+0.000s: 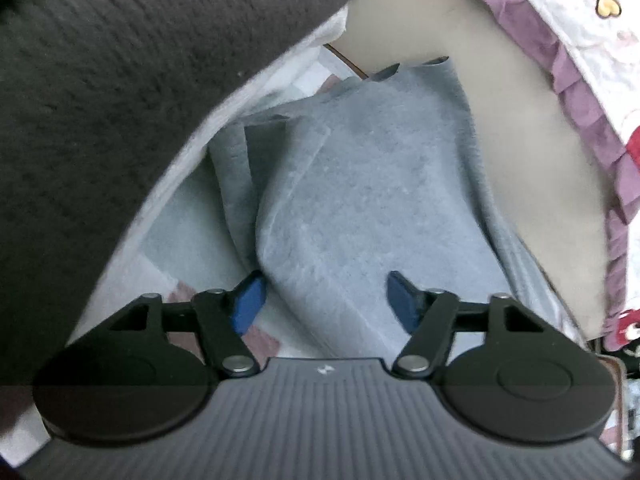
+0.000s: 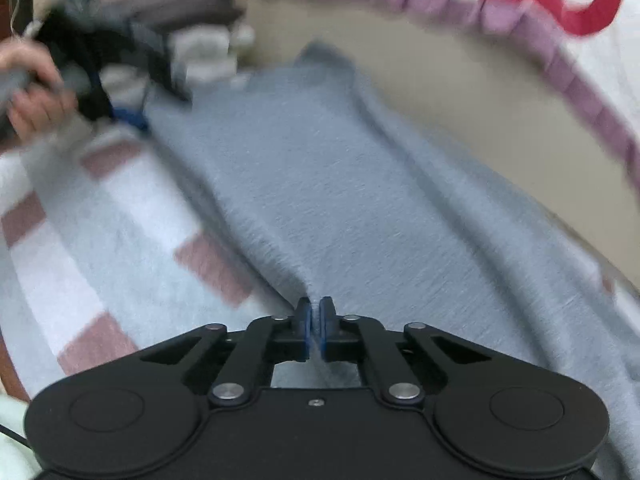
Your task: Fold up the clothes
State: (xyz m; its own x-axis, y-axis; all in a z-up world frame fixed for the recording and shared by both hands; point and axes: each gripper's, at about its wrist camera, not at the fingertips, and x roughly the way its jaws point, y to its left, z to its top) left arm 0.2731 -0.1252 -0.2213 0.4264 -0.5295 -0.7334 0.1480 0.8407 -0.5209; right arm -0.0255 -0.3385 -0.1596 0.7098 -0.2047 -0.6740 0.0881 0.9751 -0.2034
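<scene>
The grey garment [image 1: 360,200] lies lengthwise down the middle of both views, on a checked blanket [image 2: 100,232] of white, grey and dull pink squares. The left gripper [image 1: 324,300] stands partly parted, its two blue pads [image 1: 250,300] either side of a thick fold of the cloth; whether they press it I cannot tell. The right gripper [image 2: 316,330] is clenched, pinching the garment's near edge. One garment, two grippers. A dark knitted cloth [image 1: 100,100] fills the upper left of the left view. A hand [image 2: 32,92] at upper left of the right view holds the other gripper.
</scene>
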